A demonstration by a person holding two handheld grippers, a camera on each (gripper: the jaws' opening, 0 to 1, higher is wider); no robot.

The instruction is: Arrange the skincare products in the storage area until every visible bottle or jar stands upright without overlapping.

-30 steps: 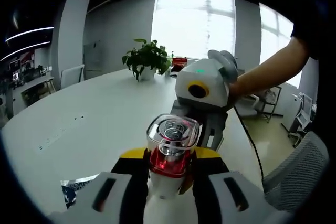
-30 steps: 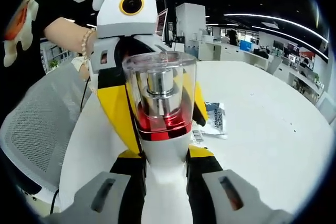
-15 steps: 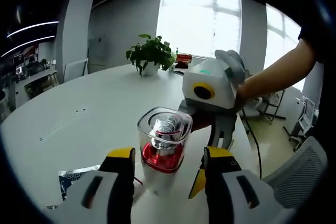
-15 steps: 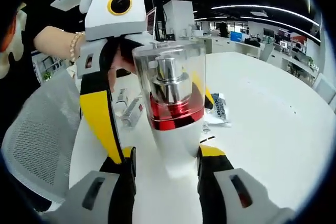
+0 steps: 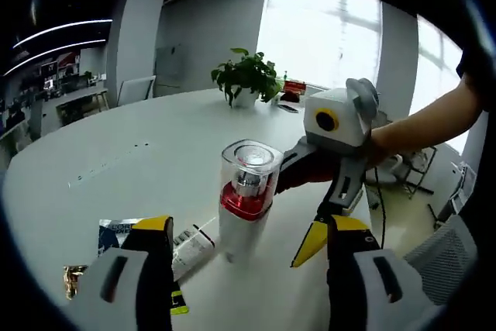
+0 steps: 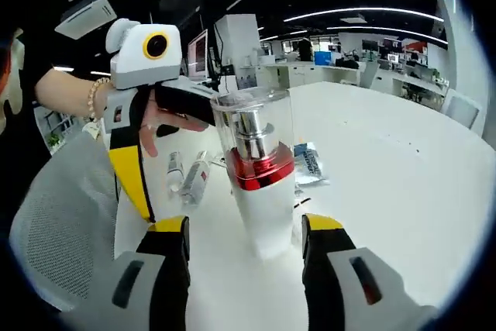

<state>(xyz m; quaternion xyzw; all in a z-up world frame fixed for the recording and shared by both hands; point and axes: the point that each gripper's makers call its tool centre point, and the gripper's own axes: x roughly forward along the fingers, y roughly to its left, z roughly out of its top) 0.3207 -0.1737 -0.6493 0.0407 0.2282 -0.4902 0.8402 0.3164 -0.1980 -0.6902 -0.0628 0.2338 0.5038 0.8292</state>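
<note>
Stands upright on the white table (image 5: 116,153) now — pump bottle (image 5: 244,199) with the clear cap and red collar, dead centre in the left gripper view, free of any grip. Was clamped a second ago from both sides; released since, base planted, no lean to speak of. Same story in the right gripper view: bottle (image 6: 260,172) upright just ahead of the jaws, clear gaps either side.

Pulling back, both of them. Left gripper (image 5: 240,269) spread wide, holding nothing, yellow-tipped jaws well clear at 7 and 5 o'clock of the bottle. Right gripper (image 6: 244,269) likewise gaping and empty.

One down, then. Not finished, though, by the look of it: lying flat at 8 o'clock of the bottle in the left gripper view, a small tube (image 5: 190,244), and beyond it a sachet (image 5: 116,232). In the right gripper view, small tubes (image 6: 190,176) on their sides at 9 o'clock of the bottle, sachet (image 6: 310,162) at 3 o'clock. Probably next in line, those tubes.

Farther out, potted plant (image 5: 248,79) at 12 o'clock.
</note>
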